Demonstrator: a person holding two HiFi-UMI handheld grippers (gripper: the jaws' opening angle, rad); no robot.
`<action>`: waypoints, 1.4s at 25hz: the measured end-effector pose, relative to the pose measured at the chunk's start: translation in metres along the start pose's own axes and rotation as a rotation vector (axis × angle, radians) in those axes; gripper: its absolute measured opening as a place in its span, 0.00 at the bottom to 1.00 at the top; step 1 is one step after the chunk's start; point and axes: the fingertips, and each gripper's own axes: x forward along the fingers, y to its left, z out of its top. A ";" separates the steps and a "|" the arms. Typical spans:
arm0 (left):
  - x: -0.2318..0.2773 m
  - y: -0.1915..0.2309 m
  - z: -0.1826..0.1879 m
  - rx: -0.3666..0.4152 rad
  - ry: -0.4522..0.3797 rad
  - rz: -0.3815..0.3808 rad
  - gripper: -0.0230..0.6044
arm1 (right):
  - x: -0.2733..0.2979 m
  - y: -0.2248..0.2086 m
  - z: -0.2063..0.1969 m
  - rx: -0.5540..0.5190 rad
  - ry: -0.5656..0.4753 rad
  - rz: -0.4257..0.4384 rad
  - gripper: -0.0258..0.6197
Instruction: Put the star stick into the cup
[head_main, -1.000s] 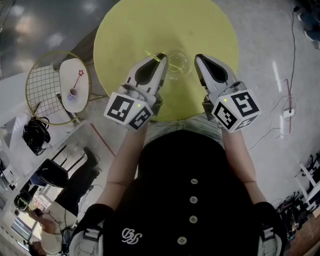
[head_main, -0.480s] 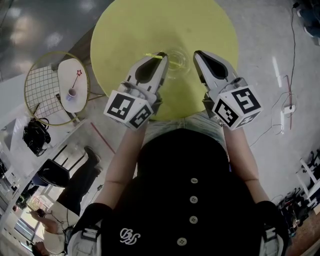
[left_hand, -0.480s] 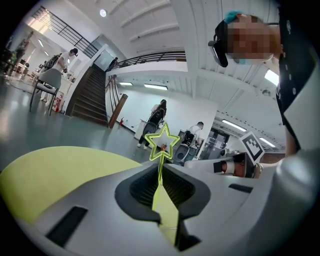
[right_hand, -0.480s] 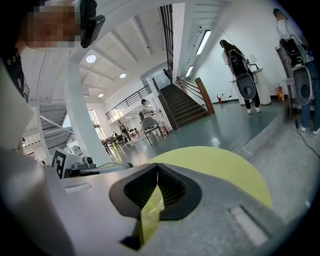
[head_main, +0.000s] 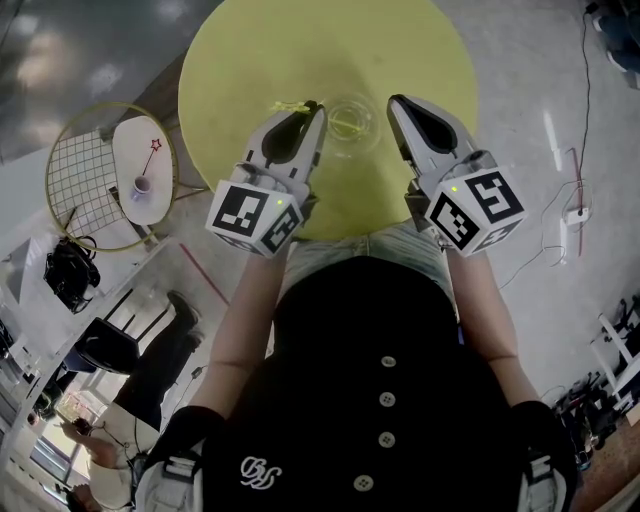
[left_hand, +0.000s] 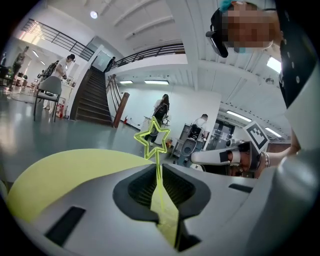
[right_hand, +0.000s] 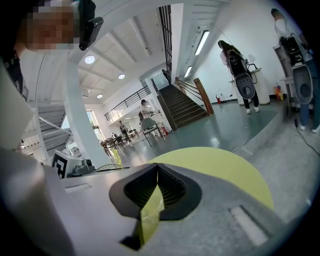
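A clear glass cup (head_main: 352, 122) stands on the round yellow table (head_main: 320, 50), between my two grippers' tips. My left gripper (head_main: 314, 108) is shut on a thin yellow-green star stick (head_main: 288, 104). Its star end pokes out to the left of the cup. In the left gripper view the stick runs up from the closed jaws (left_hand: 157, 175) to the outlined star (left_hand: 153, 141). My right gripper (head_main: 394, 104) hovers just right of the cup, shut with nothing between its pads (right_hand: 157, 170).
A small white side table (head_main: 140, 165) inside a round wire frame (head_main: 80, 170) stands on the floor at the left, with a little cup and a red star stick on it. A cable (head_main: 580, 120) lies on the floor at the right.
My left gripper has tilted a little and edged towards the far side, swinging the star end leftwards away from the cup. The right gripper has kept still.
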 end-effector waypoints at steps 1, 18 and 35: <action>0.001 0.001 0.000 0.003 0.003 0.003 0.07 | 0.000 0.000 0.000 0.000 0.002 0.003 0.05; 0.008 0.014 -0.011 -0.042 0.033 0.033 0.18 | -0.001 0.002 -0.008 0.013 0.022 0.027 0.05; -0.022 0.022 0.007 -0.090 -0.064 0.140 0.26 | -0.012 0.014 0.003 -0.019 0.009 0.054 0.05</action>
